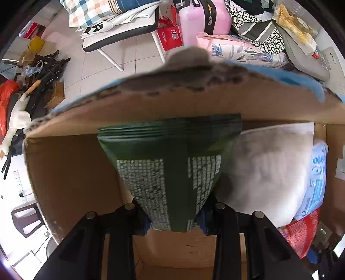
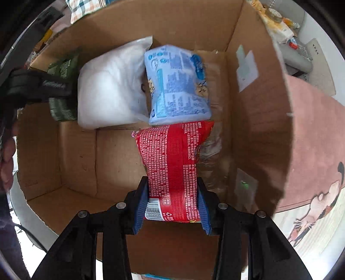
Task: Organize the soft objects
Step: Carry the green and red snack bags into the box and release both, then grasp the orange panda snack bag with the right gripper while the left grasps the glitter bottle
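Observation:
My left gripper is shut on a dark green packet with white print, held over the open cardboard box. My right gripper is shut on a red snack packet, also hanging inside the box. On the box floor lie a white soft bag and a light blue packet, side by side at the far end. The same white bag and blue packet show right of the green one. In the right wrist view the green packet and the left gripper appear at far left.
A blue-edged grey cloth hangs over the box's far wall. Beyond it stand a pink suitcase, a chair with cushions and a red bag. A pink cartoon rug lies right of the box. A hand shows at left.

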### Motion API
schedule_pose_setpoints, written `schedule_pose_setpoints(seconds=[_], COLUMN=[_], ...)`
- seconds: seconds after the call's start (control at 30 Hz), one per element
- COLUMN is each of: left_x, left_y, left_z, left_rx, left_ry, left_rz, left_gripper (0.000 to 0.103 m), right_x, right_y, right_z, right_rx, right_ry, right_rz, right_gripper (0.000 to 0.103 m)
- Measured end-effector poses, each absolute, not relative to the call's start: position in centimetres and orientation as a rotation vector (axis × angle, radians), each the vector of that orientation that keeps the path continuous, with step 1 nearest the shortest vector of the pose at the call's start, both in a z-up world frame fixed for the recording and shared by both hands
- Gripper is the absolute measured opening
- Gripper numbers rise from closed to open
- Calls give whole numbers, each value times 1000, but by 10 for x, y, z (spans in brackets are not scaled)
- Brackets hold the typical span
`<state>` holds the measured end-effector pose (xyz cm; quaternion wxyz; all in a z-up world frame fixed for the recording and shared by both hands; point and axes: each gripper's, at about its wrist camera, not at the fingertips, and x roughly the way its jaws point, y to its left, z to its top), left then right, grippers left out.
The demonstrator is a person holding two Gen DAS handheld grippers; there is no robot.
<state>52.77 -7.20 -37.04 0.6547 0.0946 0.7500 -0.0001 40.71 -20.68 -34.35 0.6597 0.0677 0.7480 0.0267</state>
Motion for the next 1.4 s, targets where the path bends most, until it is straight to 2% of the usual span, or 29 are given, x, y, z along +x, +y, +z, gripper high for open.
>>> schedule_pose_setpoints(seconds=[0.33, 0.37, 0.4, 0.43, 0.47, 0.5, 0.53, 0.57, 0.67, 0.7, 0.93, 1.23, 1.4], left_x=[533, 532, 530, 527, 523, 517, 511, 502, 474, 468, 405, 337, 293], left_y=[-69, -68, -66, -65, -63, -61, -60, -58, -49, -46, -26, -16, 0], left_z=[-350, -340, -330, -318, -308, -295, -284, -271, -246, -242, -209, -188, -197], left_rx=[162, 148, 133, 121, 115, 113, 114, 112, 59, 45, 50, -26, -65], left_ry=[1723, 1714, 1696, 1673, 1650, 1621, 1597, 1570, 1535, 1523, 1394, 1307, 1296], left_rz=[-34, -43, -58, -75, -87, -94, -99, -108, -139, -142, -59, 13, 67], left_gripper=[35, 36, 45, 59, 68, 87, 97, 97, 100, 101, 102, 102, 102], right_x=[415, 416, 420, 424, 425, 426, 426, 426, 422, 420, 387, 348, 310], right_y=[-207, -209, -211, -213, -214, -214, -215, -214, -213, -212, -200, -195, -189], right_z=[-359, -352, -350, -345, -336, -330, -321, -313, -292, -288, -250, -222, -216], right_rx=[172, 191, 217, 240, 258, 254, 239, 223, 183, 168, 65, 113, 116], right_ry=[1740, 1725, 1711, 1701, 1688, 1678, 1658, 1633, 1590, 1579, 1454, 1355, 1334], right_rz=[42, 47, 60, 68, 72, 65, 57, 60, 53, 54, 42, 92, 94], right_gripper=[46, 54, 61, 63, 67, 77, 84, 92, 94, 103, 103, 103, 103])
